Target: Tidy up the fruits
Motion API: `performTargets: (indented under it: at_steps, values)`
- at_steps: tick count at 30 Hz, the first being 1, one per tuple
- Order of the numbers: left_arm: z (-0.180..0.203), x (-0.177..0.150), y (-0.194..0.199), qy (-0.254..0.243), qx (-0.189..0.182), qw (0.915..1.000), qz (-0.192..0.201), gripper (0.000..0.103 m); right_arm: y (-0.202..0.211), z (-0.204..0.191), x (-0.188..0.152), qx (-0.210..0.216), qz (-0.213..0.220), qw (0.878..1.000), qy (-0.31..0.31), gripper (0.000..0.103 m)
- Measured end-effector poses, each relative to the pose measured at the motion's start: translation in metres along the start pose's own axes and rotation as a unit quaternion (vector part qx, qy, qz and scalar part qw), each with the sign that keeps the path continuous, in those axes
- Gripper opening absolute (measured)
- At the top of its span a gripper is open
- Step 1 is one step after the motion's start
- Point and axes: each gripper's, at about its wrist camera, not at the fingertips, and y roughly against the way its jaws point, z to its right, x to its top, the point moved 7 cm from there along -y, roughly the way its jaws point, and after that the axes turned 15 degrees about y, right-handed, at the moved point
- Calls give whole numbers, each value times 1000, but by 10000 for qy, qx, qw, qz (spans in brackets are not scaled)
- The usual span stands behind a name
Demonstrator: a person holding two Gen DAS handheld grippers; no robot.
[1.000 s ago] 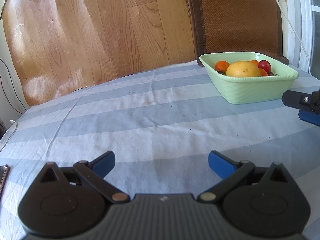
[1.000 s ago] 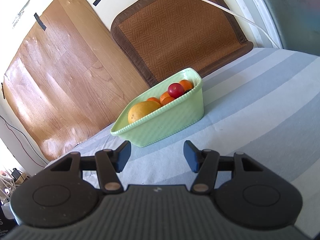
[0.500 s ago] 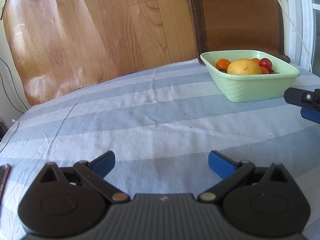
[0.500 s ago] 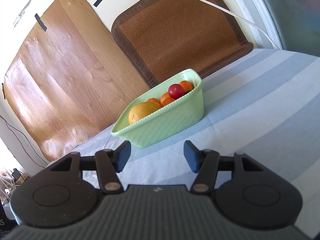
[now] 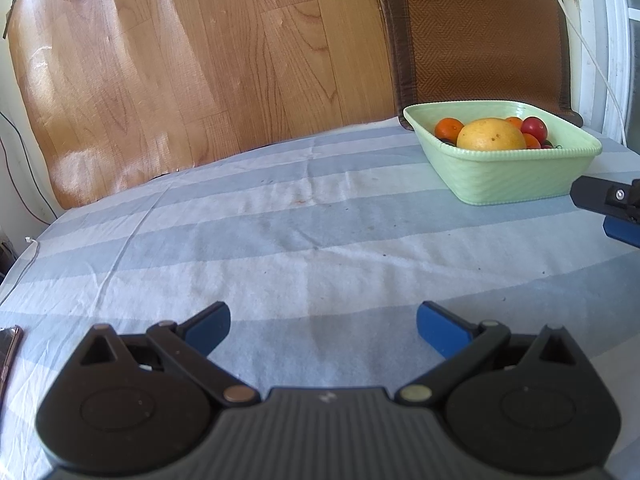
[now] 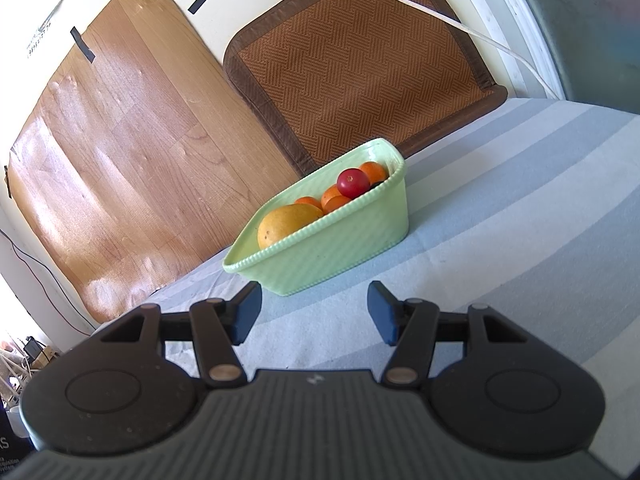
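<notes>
tongs wide and empty, fruit waiting in the green bowl

left wrist view: left tongs point(image 5: 323, 322) spread wide over the striped surface point(image 5: 280, 248), gripping nothing. the green bowl point(image 5: 508, 178) sits well ahead and to their right, holding a large yellow fruit point(image 5: 491, 135), oranges point(image 5: 449, 128) and a red fruit point(image 5: 534, 127). right tongs point(image 5: 608, 210) poke in just beside the bowl's near right corner.

right wrist view: right tongs point(image 6: 315, 309) also parted and empty, the bowl point(image 6: 340, 248) straight ahead and near, its long axis running away up-right. yellow fruit point(image 6: 289, 225) lies at the near-left end, red fruit point(image 6: 352, 183) farther back. the right hand looks clearly nearer for any pick.
</notes>
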Motion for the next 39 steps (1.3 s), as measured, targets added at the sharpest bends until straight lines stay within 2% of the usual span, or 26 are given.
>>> performTargets:
  at_steps: [27, 39]
  values:
    - [1, -1, 1, -27, 47, 10000, 22, 103, 0, 1, 0, 5, 6, 10000, 8, 61]
    - [-1, 0, -1, 102, -93, 9999, -68, 103, 1, -1, 1, -18, 26, 10000, 86, 61]
